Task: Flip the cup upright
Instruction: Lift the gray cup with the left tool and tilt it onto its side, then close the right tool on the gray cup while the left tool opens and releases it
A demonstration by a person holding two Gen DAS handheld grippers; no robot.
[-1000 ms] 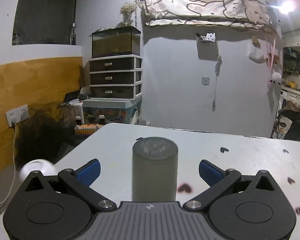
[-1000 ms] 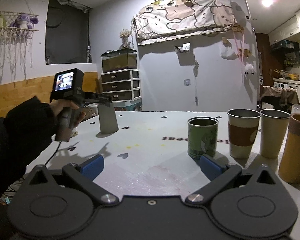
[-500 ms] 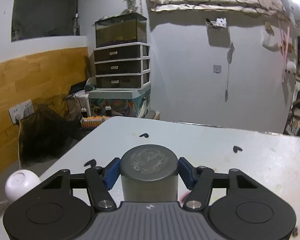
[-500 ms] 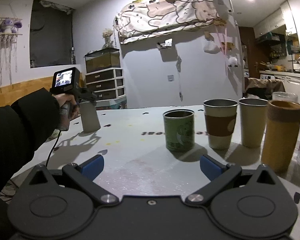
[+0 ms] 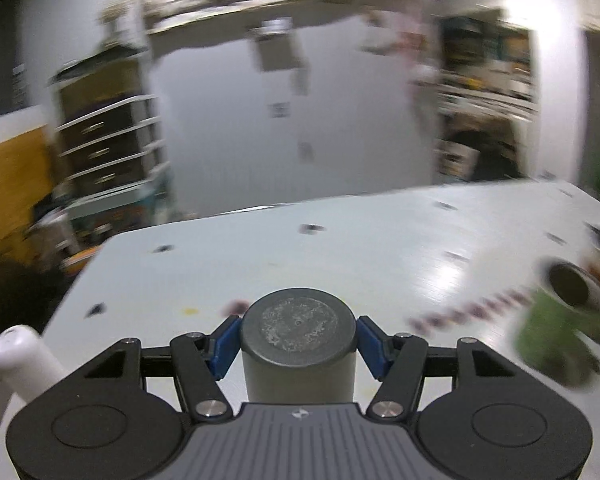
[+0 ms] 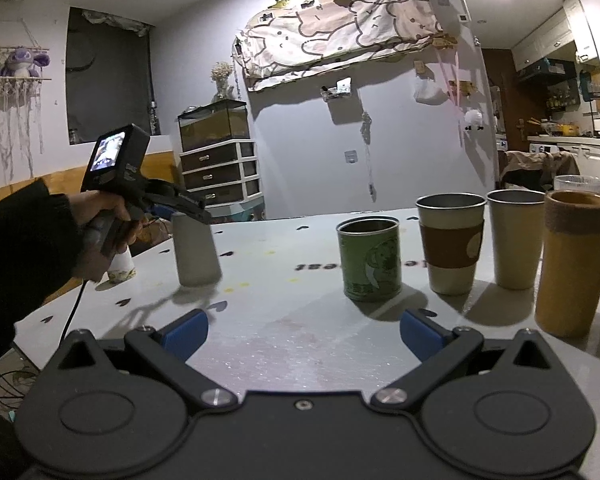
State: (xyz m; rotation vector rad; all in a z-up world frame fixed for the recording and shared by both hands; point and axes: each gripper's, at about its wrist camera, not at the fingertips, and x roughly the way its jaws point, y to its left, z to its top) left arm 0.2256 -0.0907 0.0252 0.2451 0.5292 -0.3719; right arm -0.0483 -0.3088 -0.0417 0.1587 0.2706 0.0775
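A grey cup [image 5: 298, 344] stands upside down, base up, between the blue pads of my left gripper [image 5: 298, 342], which is shut on its upper part. In the right wrist view the same cup [image 6: 196, 254] is at the left of the white table, slightly tilted, with the left gripper [image 6: 180, 210] clamped near its top. My right gripper [image 6: 303, 330] is open and empty, low over the table's near side.
A green can [image 6: 370, 260], a steel cup with a brown sleeve [image 6: 451, 248], a plain steel cup [image 6: 516, 238] and a tall tan cup [image 6: 572, 262] stand upright in a row at the right. A small white bottle [image 6: 121, 266] stands near the table's left edge.
The left gripper closed on the upside-down grey cup and has swung right, blurring its view. The right gripper shifted slightly and stayed open.
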